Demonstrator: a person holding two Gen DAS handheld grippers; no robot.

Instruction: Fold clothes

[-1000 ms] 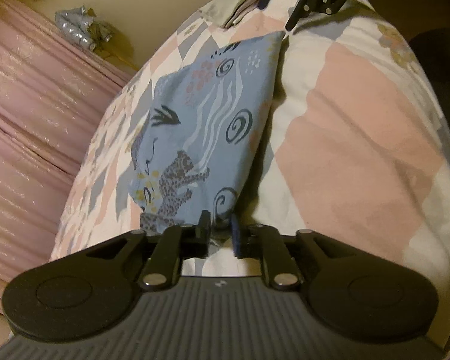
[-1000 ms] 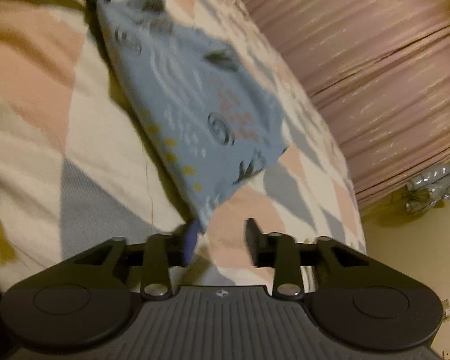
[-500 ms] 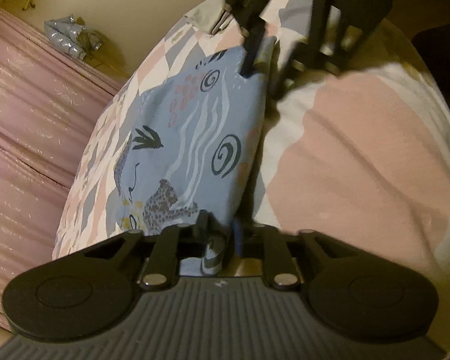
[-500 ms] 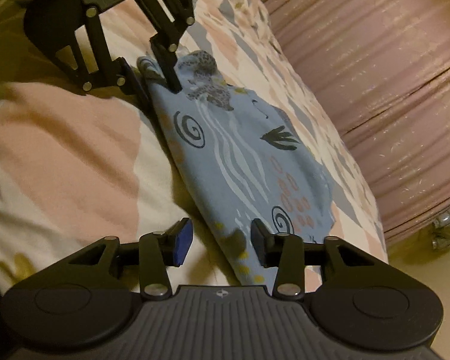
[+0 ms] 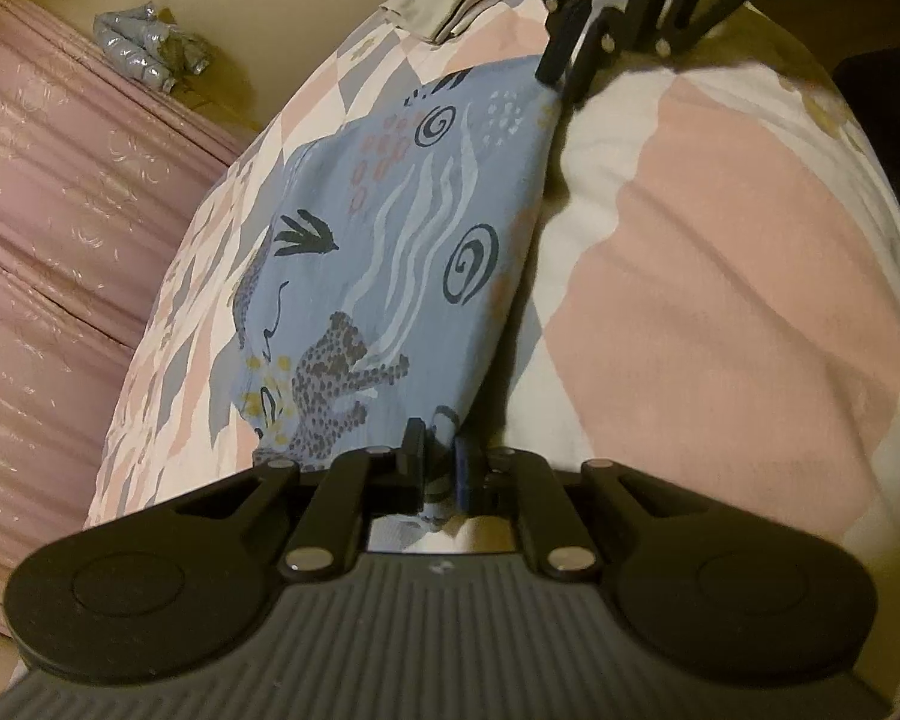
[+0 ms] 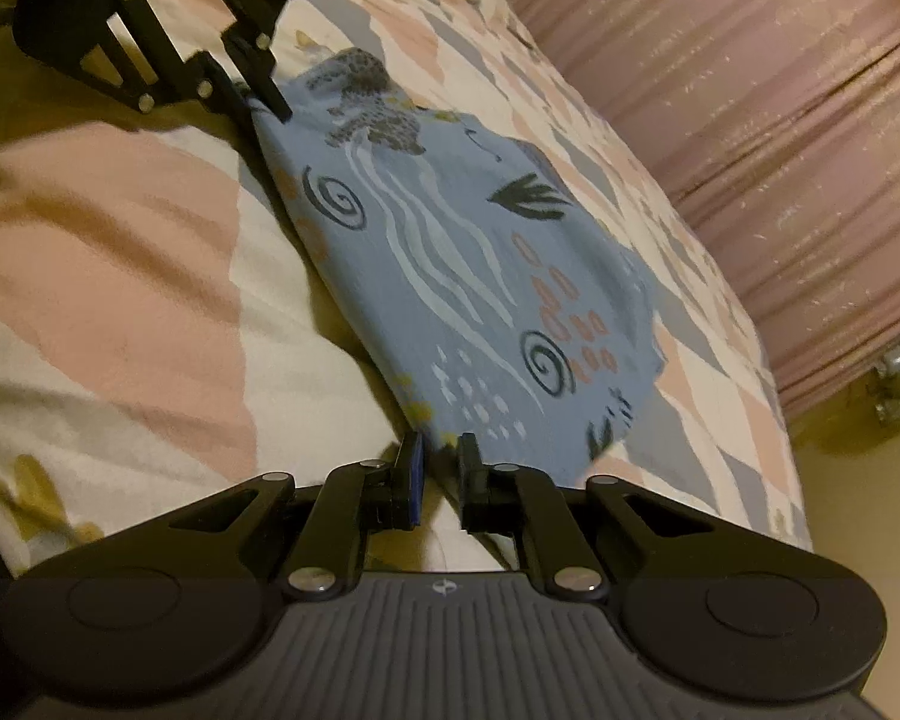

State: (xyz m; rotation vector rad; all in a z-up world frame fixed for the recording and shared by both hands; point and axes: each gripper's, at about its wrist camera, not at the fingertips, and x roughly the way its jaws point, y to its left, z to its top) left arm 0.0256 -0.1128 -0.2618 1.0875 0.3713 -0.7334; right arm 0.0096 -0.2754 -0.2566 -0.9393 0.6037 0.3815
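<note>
On the bed's patchwork quilt of pink, grey and white cotton lies one blue printed garment with spirals, wavy white lines and a spotted leopard, folded flat with a straight edge along its side; two tools meet it, one at each end of that edge; the left tool is pinched on the leopard-end corner; the right tool is closed on the opposite corner; beyond the quilt hangs one pink pleated curtain.

cloth: blue, spirals, wavy lines, spotted leopard | quilt: pink, white, grey patches | curtain: pink, pleated | tongs: black
</note>
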